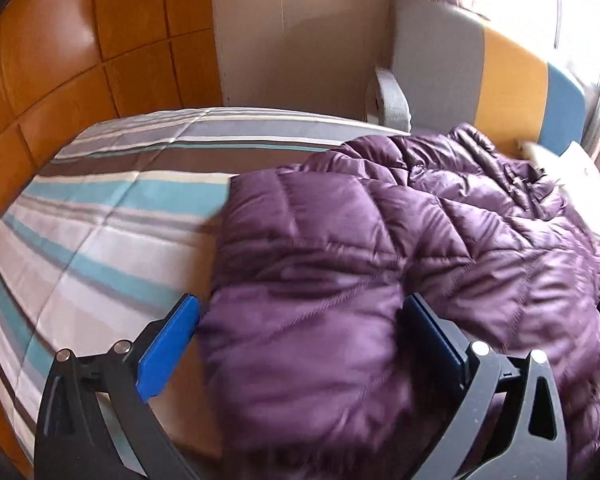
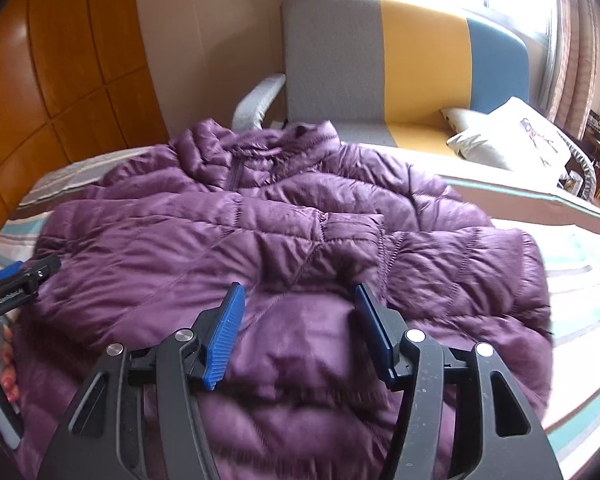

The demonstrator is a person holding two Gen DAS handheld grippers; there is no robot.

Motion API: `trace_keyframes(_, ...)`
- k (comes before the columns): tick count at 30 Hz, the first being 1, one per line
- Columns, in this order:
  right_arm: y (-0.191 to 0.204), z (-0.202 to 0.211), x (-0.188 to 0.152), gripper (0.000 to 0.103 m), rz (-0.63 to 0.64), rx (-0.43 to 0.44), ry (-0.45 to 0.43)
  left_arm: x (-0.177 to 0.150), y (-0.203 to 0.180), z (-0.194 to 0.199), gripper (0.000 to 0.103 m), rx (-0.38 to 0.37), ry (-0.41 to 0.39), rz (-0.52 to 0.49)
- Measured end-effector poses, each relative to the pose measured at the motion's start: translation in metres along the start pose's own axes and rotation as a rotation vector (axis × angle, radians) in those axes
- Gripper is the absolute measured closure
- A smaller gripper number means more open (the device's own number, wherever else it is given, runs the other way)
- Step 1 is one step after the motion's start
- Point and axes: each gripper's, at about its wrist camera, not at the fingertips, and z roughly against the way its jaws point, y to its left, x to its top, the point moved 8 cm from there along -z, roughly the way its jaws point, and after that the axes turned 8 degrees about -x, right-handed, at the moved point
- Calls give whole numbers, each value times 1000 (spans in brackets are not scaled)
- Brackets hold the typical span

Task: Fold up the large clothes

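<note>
A purple puffer jacket (image 2: 284,232) lies spread on a bed with a striped cover (image 1: 100,216); in the right wrist view it fills the middle of the frame, with its collar and zipper at the upper centre and one sleeve folded across the front. The right gripper (image 2: 298,304) stands at the lower centre of that view, its blue pads (image 2: 226,336) spread wide apart above the lower part of the jacket, and nothing is caught between them. At the left edge of the same view the left gripper (image 2: 18,280) reaches in at the jacket's side, and below it some fingers (image 2: 6,364) of the person with painted nails are on its handle. In the left wrist view the left gripper (image 1: 300,316) is also wide open: one pad is over the striped cover at the lower left, the other presses against the purple fabric at the lower right, and the jacket's edge bulges between them without being pinched. Behind the bed, at the upper right of both views, stands a sofa (image 2: 420,64) in grey, yellow and blue, with white cushions (image 2: 504,136) on it. Orange wooden panels (image 1: 60,60) cover the wall at the upper left.
</note>
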Motion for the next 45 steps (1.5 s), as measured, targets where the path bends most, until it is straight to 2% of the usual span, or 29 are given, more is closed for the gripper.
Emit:
trace_keyframes(4, -7, 28, -14, 46, -11, 32, 7, -17, 9, 27, 2, -41, -30, 22)
trace_keyframes(8, -21, 54, -37, 46, -42, 47, 30, -41, 11, 53, 2, -58, -36, -43)
trace_keyframes(17, -63, 123, -112, 46, -62, 50, 59, -115, 16, 111, 4, -92, -20, -160)
trace_keyframes(23, -97, 148, -162, 48, -92, 27, 108, -158, 33, 134, 4, -118, 7, -195)
trace_keyframes(25, -105, 154, -179, 54, -103, 24, 127, -167, 37, 140, 5, -137, 15, -195)
trace_keyframes(30, -119, 165, -212, 55, -130, 23, 164, -181, 40, 150, 24, -185, 32, -214)
trace_keyframes(37, -127, 177, -244, 55, -125, 43, 222, -203, 39, 159, 36, -242, 87, -234)
trace_keyframes(40, -122, 177, -256, 76, -110, 91, 258, -213, 40, 160, 40, -264, 123, -228)
trace_keyframes(42, -116, 177, -257, 88, -104, 122, 259, -218, 37, 162, 56, -279, 136, -246)
trace_keyframes(43, -113, 178, -255, 94, -103, 138, 251, -219, 34, 163, 61, -287, 141, -259)
trace_keyframes(45, -107, 180, -249, 96, -103, 170, 233, -218, 28, 166, 87, -315, 149, -260)
